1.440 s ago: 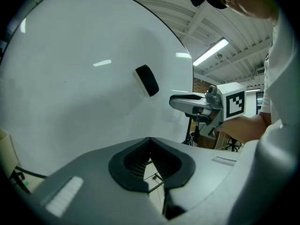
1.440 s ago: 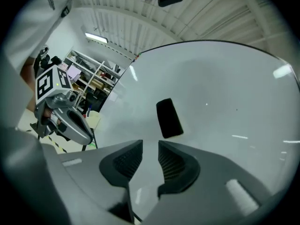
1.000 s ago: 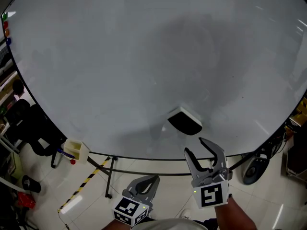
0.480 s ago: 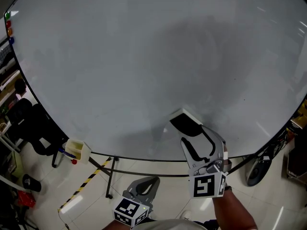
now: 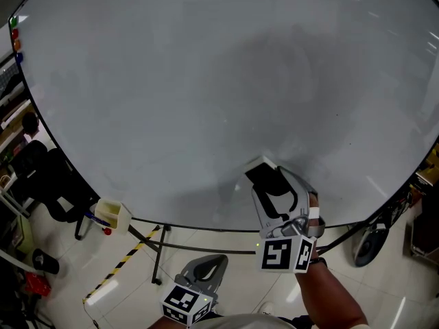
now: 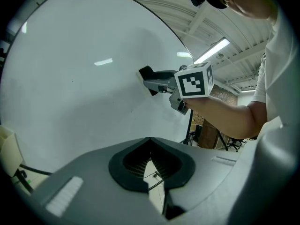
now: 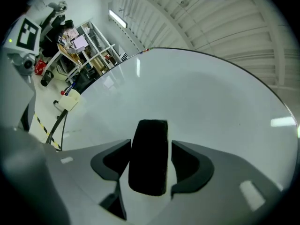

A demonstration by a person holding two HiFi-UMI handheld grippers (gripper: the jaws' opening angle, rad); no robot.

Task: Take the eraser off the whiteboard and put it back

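The black eraser [image 5: 263,176] with a white back sticks to the lower part of the large whiteboard [image 5: 206,81]. My right gripper [image 5: 274,182] points level at the board and straddles the eraser [image 7: 149,158]. Its jaws are opening, one on each side of the eraser with thin gaps showing. In the left gripper view the right gripper [image 6: 154,83] and the eraser [image 6: 146,72] show against the board. My left gripper [image 5: 209,262] hangs low below the board's edge, its jaws [image 6: 150,139] together with nothing between them.
A small cream marker tray [image 5: 110,213] hangs at the board's lower left edge. Coloured magnets [image 5: 12,36] sit at the far left rim. Below are the stand's bars [image 5: 206,249], striped floor tape [image 5: 116,269], a black chair [image 5: 41,177] and a wheel [image 5: 363,245].
My right gripper has moved up and in to the board, rolled a little, and its jaws have spread wider around the eraser. The left gripper has stayed still.
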